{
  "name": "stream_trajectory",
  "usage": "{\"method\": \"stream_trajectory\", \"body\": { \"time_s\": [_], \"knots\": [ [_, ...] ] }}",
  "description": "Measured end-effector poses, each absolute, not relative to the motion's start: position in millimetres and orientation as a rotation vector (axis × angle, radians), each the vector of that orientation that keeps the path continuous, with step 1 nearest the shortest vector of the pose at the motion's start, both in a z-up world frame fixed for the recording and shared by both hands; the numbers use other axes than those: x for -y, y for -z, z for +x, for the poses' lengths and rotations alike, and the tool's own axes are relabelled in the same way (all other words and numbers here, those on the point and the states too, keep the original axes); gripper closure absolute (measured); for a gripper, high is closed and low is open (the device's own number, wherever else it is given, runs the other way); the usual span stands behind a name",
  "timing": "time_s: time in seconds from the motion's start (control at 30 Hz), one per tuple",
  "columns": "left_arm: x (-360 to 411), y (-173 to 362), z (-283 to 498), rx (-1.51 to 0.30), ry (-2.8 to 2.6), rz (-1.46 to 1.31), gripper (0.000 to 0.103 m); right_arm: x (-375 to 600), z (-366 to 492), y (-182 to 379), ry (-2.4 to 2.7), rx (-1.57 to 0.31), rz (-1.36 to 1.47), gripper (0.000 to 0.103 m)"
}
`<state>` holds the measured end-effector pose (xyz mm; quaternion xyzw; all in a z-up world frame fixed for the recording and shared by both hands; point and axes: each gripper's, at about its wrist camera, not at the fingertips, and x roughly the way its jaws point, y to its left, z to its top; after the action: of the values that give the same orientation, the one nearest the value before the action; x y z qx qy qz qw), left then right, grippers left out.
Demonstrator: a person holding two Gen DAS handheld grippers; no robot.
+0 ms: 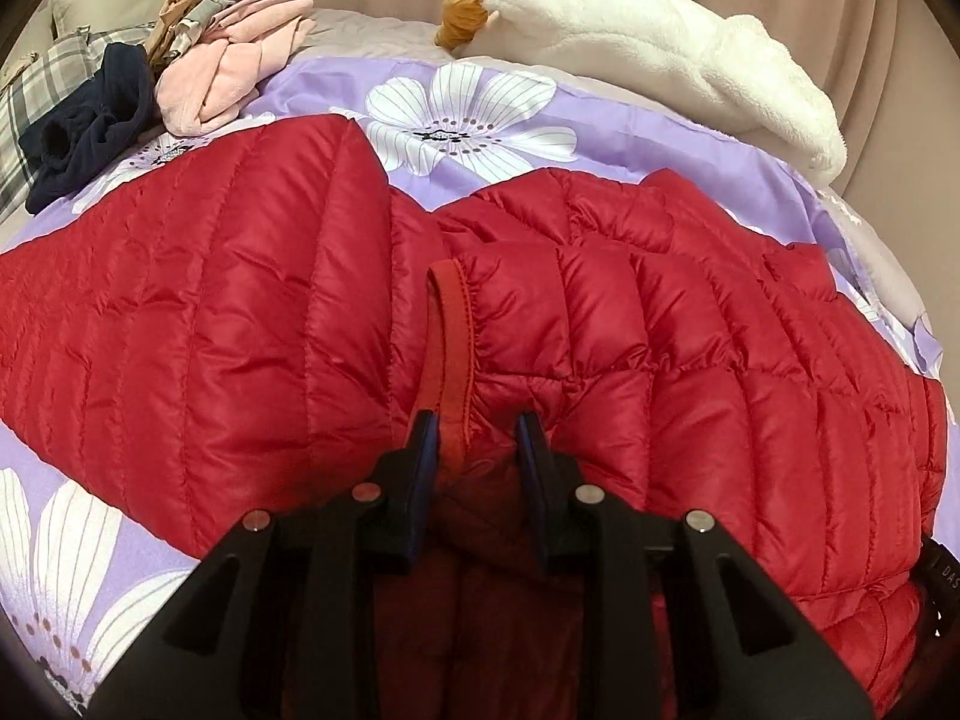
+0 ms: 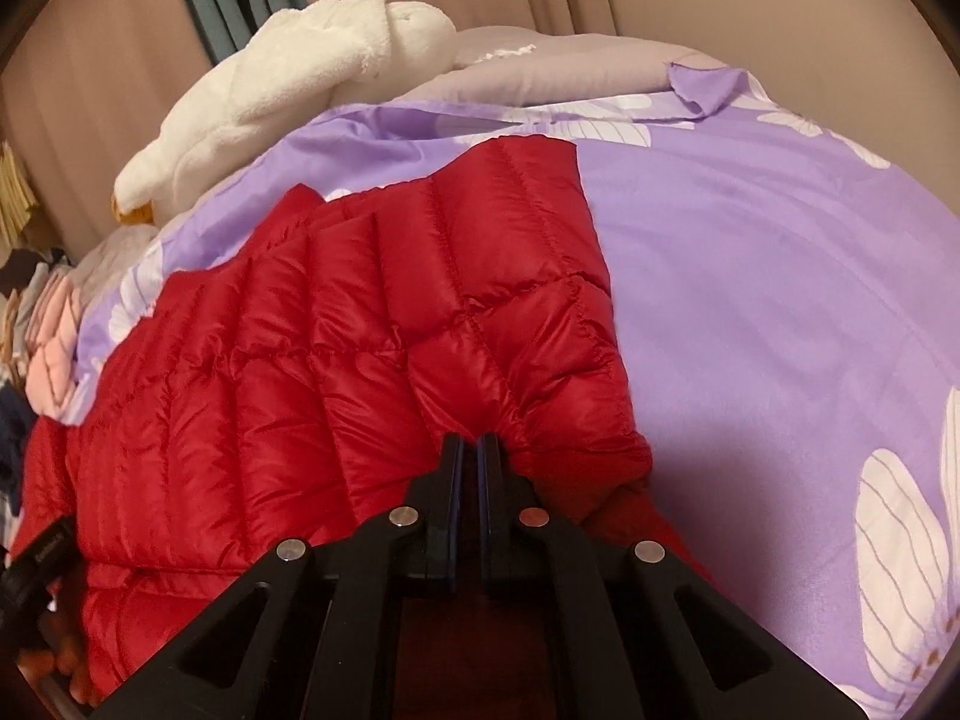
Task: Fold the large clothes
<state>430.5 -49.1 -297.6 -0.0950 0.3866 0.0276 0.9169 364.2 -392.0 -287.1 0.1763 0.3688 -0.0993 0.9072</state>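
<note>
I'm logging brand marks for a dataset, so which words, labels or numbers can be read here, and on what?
"DAS": white letters on a black strap at the left wrist view's right edge, cut off.
Small print on a black strap at the right wrist view's left edge: too blurred to read.
Red quilted down jacket: no readable label.

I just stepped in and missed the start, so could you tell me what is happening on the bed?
A person is folding a red puffer jacket spread on the purple floral bedsheet. The left hand-held gripper has its fingers either side of a sleeve cuff, with a gap still showing. The right hand-held gripper is pinched shut on the jacket's edge. Other clothes lie piled at the far corner.
</note>
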Motion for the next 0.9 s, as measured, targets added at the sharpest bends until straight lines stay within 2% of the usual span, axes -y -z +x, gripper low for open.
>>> {"method": "stream_trajectory", "body": {
  "time_s": [0.27,0.43,0.53,0.57,0.6,0.67,0.73,0.8,0.9],
  "knots": [
    [54,298,429,-0.798,-0.073,-0.167,0.075,386,368,287,0.239,-0.775,0.3,0.103],
    [25,281,412,-0.851,-0.028,-0.274,0.072,386,367,286,0.236,-0.773,0.307,0.103],
    [-23,258,372,-0.789,-0.028,-0.379,0.05,393,363,287,0.199,-0.759,0.366,0.103],
    [-46,251,360,-0.757,-0.096,-0.393,0.034,397,362,288,0.188,-0.755,0.387,0.103],
    [-69,246,350,-0.733,-0.157,-0.412,0.028,401,360,289,0.173,-0.746,0.42,0.103],
    [-122,243,338,-0.718,-0.202,-0.499,0.027,403,357,290,0.165,-0.734,0.45,0.103],
    [-166,251,336,-0.776,-0.245,-0.587,0.026,401,357,289,0.171,-0.733,0.445,0.103],
    [-211,268,336,-0.844,-0.34,-0.676,0.026,394,357,286,0.199,-0.741,0.403,0.103],
    [-257,287,332,-0.835,-0.433,-0.796,0.028,382,354,275,0.241,-0.773,0.295,0.103]
  ]
}}
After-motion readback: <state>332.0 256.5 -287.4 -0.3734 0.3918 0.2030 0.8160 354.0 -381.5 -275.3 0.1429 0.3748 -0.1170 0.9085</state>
